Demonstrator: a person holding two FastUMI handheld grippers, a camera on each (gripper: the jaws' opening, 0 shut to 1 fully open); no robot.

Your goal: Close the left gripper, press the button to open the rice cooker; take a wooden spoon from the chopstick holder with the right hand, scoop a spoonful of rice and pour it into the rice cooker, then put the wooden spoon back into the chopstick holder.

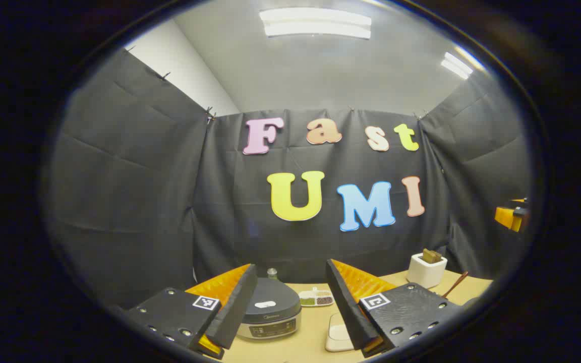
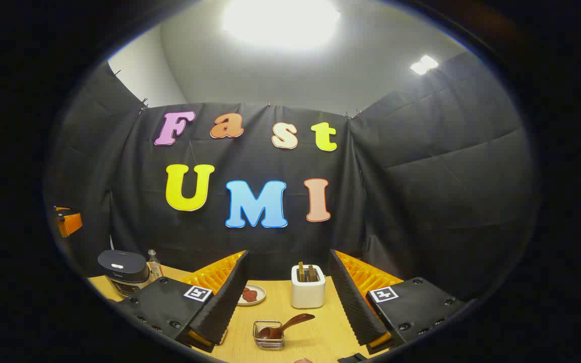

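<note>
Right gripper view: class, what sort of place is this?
Probably a mock kitchen set up in a cloth-walled booth: a rice cooker, a white holder and a wooden spoon sit on a table.

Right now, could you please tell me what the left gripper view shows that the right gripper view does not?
Left gripper view: a divided dish of grains beside the rice cooker, and a flat white item near the table's front.
Right gripper view: a small plate with red pieces and a small container in which the wooden spoon rests its bowl.
Both: the closed rice cooker, a small bottle beside it, the white chopstick holder and the spoon.
</note>
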